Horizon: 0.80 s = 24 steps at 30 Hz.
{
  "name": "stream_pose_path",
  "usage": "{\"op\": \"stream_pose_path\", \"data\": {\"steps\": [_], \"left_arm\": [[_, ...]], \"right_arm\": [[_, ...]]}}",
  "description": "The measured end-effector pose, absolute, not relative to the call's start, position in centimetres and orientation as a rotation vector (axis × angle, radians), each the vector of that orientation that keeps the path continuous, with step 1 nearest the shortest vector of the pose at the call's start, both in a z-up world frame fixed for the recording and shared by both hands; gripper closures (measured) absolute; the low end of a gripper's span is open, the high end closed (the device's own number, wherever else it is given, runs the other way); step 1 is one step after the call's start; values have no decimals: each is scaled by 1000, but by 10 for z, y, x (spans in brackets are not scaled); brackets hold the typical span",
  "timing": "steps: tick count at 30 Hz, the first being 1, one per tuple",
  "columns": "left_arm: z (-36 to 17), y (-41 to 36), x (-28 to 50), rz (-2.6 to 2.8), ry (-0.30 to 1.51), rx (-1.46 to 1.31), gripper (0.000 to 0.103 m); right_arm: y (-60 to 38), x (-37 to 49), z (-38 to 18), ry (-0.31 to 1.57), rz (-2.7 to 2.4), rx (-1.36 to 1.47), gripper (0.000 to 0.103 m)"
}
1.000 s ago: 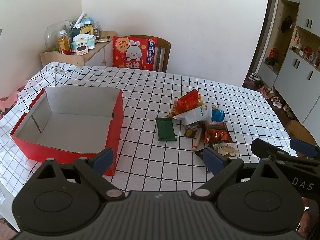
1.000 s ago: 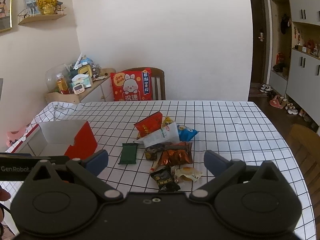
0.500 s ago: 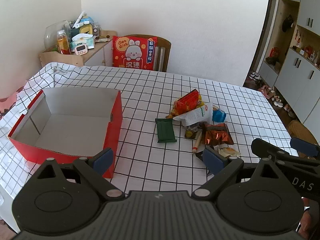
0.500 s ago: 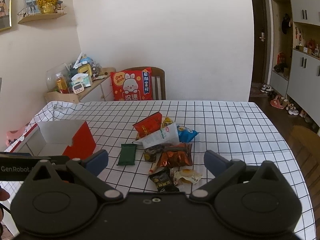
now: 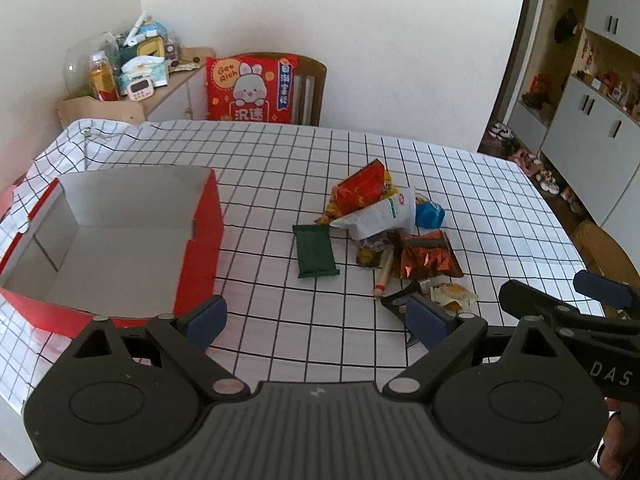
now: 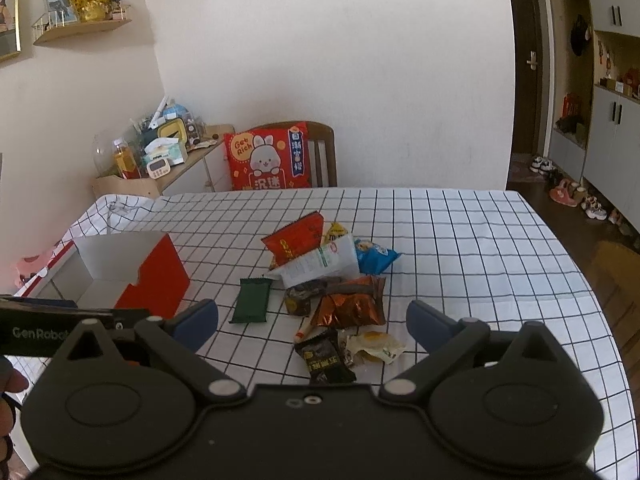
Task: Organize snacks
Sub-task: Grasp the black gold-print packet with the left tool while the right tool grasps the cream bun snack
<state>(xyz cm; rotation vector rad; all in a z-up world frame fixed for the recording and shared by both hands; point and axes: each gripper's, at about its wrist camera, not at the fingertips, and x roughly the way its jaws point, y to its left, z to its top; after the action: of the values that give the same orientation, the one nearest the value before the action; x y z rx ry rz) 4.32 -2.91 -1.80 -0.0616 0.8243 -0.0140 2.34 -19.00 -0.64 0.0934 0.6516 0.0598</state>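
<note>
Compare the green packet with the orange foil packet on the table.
The green packet is dark, matte and flat; the orange foil packet is shiny and crinkled. The green packet lies alone, apart from the pile; the orange foil packet sits in it, touching other snacks. Both lie on the checked tablecloth, outside the red box.

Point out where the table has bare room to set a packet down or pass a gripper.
Bare cloth lies between the red box and the green packet, also across the far table edge. The red box's floor is bare. Crowded: the snack pile.
</note>
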Motion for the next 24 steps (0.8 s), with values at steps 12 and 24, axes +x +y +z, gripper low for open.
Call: {"op": "stream_pose_path", "data": {"steps": [12, 24], "left_arm": [[-58, -56, 87, -65, 934, -66, 7], [-95, -90, 137, -63, 1049, -109, 7]], "right_arm": [[-224, 48, -51, 765, 51, -14, 15], [-251, 90, -97, 853, 147, -136, 33]]}}
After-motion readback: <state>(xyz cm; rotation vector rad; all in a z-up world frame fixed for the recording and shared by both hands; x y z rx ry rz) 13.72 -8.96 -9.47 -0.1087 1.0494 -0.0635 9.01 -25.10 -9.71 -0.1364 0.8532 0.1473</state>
